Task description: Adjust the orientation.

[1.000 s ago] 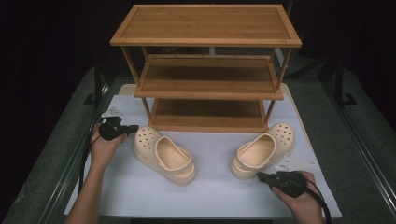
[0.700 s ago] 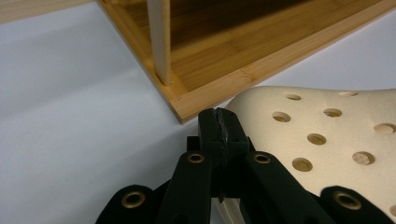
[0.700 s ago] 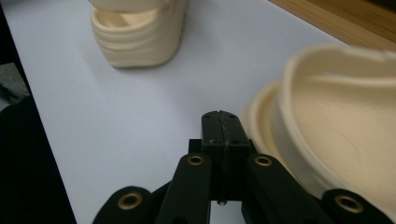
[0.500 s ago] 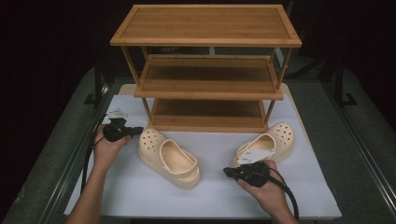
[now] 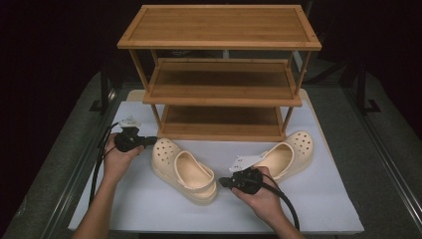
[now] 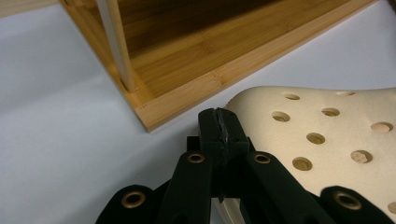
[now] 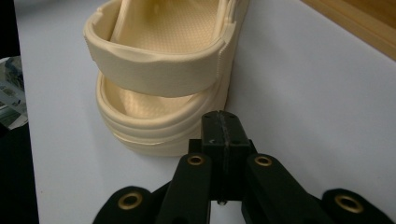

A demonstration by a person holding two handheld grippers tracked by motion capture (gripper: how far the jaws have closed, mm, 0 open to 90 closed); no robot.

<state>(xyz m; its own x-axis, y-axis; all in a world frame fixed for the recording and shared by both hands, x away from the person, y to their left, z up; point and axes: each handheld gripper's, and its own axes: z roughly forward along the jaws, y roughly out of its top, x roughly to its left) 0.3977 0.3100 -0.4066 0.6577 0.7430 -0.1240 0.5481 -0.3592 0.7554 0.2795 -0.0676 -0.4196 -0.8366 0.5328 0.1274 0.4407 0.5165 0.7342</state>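
Observation:
Two cream clogs lie on the white mat (image 5: 144,209) in front of a three-shelf wooden rack (image 5: 219,25). The left clog (image 5: 184,169) points its toe to the back left. My left gripper (image 5: 152,141) is shut, with its tip against that toe. In the left gripper view the shut left gripper (image 6: 219,122) sits beside the holed toe (image 6: 327,140), near the rack's bottom shelf (image 6: 210,70). My right gripper (image 5: 223,182) is shut too, its tip at the same clog's heel. In the right gripper view the right gripper (image 7: 222,122) meets the heel (image 7: 159,135). The right clog (image 5: 291,152) lies apart, behind my right hand.
The rack's bottom shelf (image 5: 221,122) stands just behind both clogs, its front corner close to the left clog's toe. A white tag (image 5: 246,161) rides on the right gripper. Grey table border (image 5: 74,164) and dark rails run along both sides of the mat.
My right gripper has moved left from the right clog's heel to the left clog's heel. The left gripper has closed in on the toe, and the left clog has shifted slightly.

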